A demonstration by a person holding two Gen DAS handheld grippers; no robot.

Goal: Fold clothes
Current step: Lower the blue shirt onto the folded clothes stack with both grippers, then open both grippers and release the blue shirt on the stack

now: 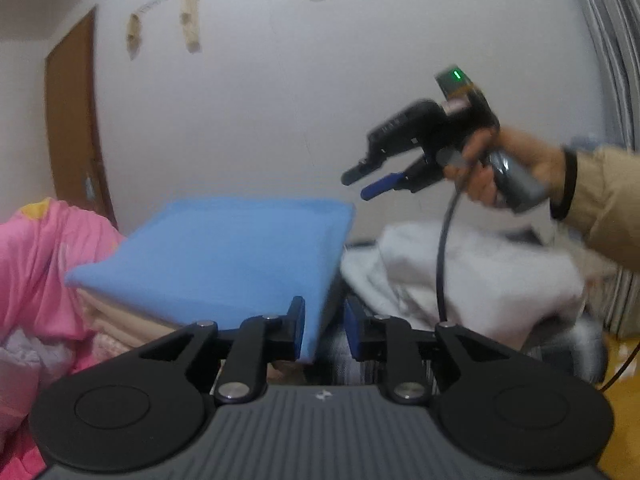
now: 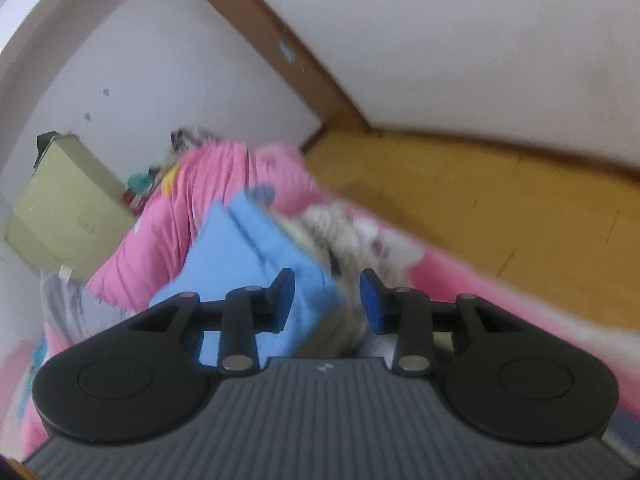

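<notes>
Folded blue garment [image 1: 216, 256] resting atop a beige stack [image 1: 120, 320]; left gripper [image 1: 324, 328] and right gripper [image 1: 374, 182] both parted, empty. Risk: a withdrawing finger snags the edge, undoing the fold

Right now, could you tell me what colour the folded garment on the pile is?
Light blue, plain, clearest in the left wrist view.

Black tool [image 1: 372, 184], blue pads, tan sleeve [image 1: 608, 200], black wristband [image 1: 568, 184].
</notes>
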